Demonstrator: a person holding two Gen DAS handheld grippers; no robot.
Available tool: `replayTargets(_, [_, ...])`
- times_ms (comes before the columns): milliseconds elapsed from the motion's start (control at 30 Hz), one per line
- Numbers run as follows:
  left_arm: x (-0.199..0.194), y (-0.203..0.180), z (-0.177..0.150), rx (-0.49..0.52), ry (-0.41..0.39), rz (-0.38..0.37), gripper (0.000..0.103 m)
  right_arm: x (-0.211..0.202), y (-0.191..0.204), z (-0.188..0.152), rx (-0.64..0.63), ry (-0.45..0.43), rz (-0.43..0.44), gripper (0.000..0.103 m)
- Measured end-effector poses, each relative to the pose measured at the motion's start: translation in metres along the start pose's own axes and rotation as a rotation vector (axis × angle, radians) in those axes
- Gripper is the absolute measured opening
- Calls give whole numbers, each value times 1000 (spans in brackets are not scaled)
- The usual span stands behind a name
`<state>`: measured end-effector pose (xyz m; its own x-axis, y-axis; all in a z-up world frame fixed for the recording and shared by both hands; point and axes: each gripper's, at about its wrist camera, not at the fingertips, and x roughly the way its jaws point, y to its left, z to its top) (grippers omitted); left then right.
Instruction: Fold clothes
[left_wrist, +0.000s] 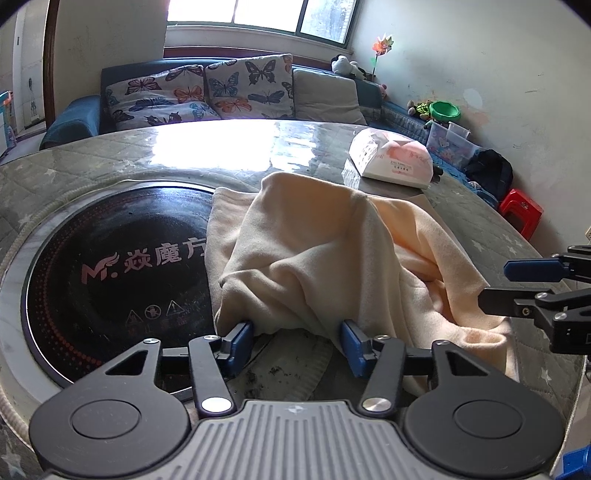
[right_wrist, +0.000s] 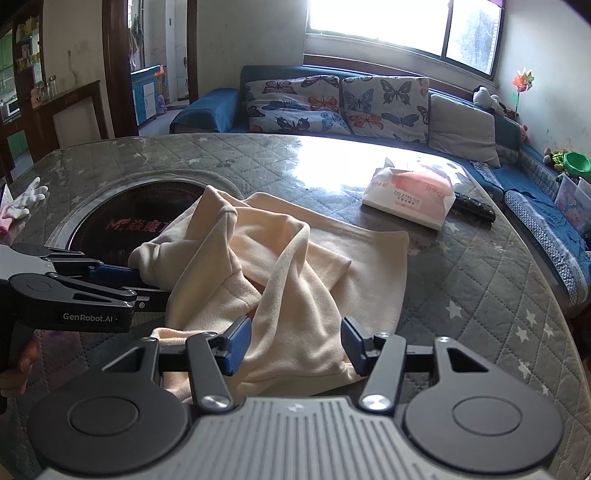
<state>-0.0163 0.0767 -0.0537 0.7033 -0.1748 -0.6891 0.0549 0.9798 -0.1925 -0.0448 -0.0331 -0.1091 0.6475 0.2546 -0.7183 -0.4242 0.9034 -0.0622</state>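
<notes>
A cream garment lies bunched on the quilted table, partly over the black induction plate. My left gripper is open, its blue pads on either side of the garment's near hanging edge. In the right wrist view the garment lies crumpled with folds raised. My right gripper is open with the garment's near edge between its pads. The left gripper enters from the left at the garment's left side. The right gripper shows at the right edge of the left wrist view.
A pink and white tissue pack and a black remote lie at the far right of the table. A white glove lies at the left edge. A blue sofa with butterfly cushions stands behind.
</notes>
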Motion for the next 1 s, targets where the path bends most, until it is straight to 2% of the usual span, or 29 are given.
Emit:
replayTargets(367, [-1,0,-1,-5,7,-14,49,2,3,0,-9,6,-4,55])
replayTargets(1000, [-4,-3,-4,7,11,-15,44,8,7,-6,-19,19,4,55])
